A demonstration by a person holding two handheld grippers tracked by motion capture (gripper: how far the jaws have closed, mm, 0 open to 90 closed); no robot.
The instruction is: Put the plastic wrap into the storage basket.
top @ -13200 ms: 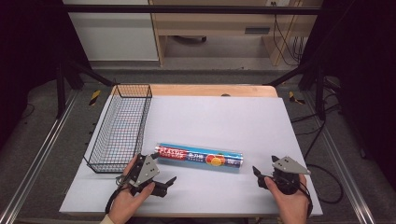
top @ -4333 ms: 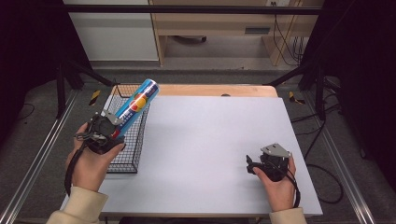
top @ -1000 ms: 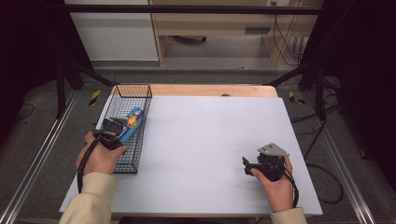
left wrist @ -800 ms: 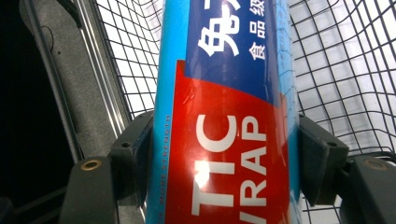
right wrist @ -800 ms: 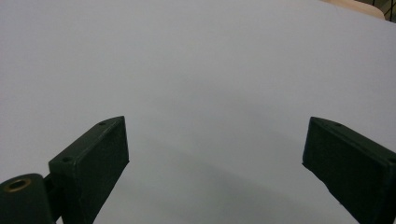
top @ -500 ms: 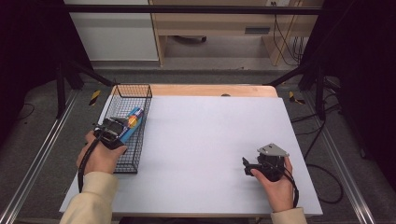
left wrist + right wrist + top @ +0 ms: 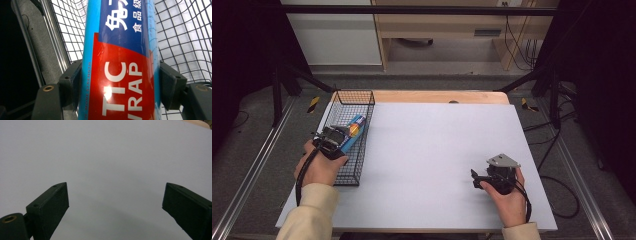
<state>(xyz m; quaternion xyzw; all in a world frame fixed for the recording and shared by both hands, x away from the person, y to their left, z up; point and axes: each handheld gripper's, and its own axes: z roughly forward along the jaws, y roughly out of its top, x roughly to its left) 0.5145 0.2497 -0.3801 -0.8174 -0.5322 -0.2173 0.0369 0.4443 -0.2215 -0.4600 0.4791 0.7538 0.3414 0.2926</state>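
A dim room with dark curtains at both sides surrounds a broad white tabletop [image 7: 437,155], whose far edge shows a strip of pale wood. Beyond it, grey floor runs to a light wooden bench with cables hanging at its right end, and metal rails flank the tabletop on either side.

At the tabletop's left edge stands a long black wire basket [image 7: 353,102]. Inside it, tilted with its far end toward the basket's far wall, is the blue and red cardboard box of plastic wrap [image 7: 122,60]. Its red panel reads "TIC WRAP" in white capitals, small print along its edge reads "MORE STRENGTH", and white Chinese characters sit on the blue field above.

The left tool [image 7: 333,140] is clamped on that box, one pad pressed to each side. The right tool [image 7: 477,179] rests low over the bare tabletop near its right front, jaws wide apart with nothing between them.
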